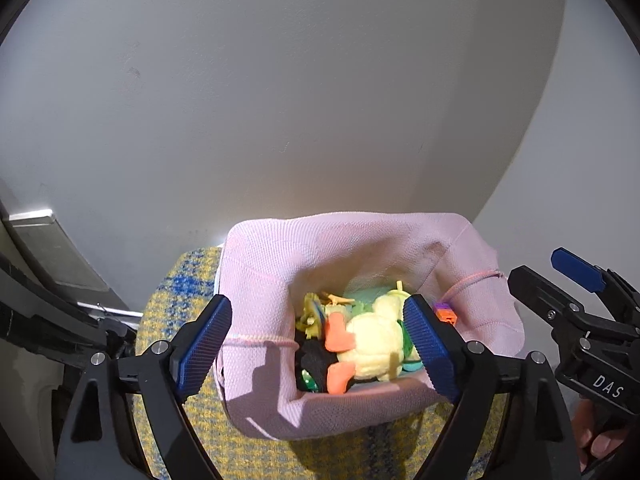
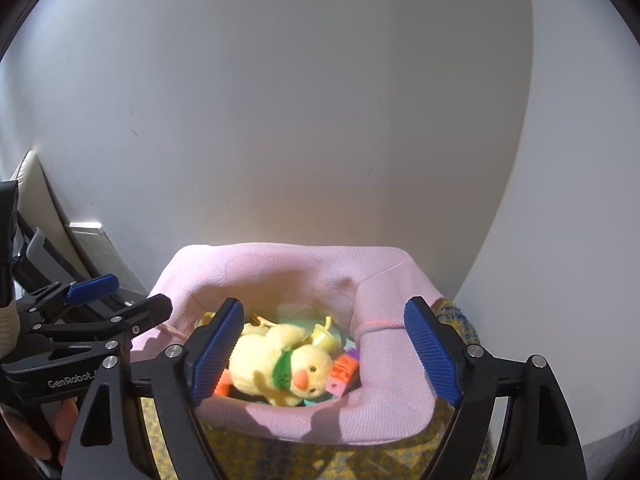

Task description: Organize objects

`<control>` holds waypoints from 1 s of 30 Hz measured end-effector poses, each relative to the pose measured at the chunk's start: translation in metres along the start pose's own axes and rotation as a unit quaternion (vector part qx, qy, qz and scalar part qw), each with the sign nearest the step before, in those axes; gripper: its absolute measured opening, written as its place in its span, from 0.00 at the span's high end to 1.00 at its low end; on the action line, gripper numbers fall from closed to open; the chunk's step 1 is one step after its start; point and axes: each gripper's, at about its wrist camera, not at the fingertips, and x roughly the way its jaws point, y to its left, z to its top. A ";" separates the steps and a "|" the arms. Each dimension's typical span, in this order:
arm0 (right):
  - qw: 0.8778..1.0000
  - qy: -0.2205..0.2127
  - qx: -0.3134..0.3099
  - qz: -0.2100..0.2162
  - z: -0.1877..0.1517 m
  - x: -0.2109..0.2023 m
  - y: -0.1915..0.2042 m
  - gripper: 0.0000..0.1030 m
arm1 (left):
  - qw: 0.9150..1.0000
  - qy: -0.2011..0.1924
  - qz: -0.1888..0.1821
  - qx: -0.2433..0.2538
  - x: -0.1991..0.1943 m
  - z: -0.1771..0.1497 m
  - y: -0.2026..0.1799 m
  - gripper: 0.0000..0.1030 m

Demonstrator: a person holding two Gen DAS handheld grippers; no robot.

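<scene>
White wall behind, pink bag [image 2: 288,280] sits between both parted grippers.

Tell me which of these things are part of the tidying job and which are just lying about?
Part of the job:
- pink cloth bag, open at the top
- yellow duck toy lying inside it
- small plastic toys under and around the duck
- left gripper and right gripper, fingers open over the bag

Just lying about:
- yellow and blue cloth under the bag
- white wall behind
</scene>
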 end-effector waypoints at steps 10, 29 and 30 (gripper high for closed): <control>1.000 0.017 0.014 -0.010 -0.007 -0.028 -0.002 0.14 | 1.000 -0.010 0.022 -0.002 -0.045 -0.008 -0.004 0.00; 1.000 0.020 0.005 -0.015 -0.037 -0.091 0.013 0.12 | 1.000 -0.003 0.027 -0.015 -0.106 -0.054 -0.007 0.00; 1.000 0.021 0.005 -0.013 -0.041 -0.095 0.014 0.12 | 1.000 -0.001 0.027 -0.015 -0.109 -0.058 -0.006 0.00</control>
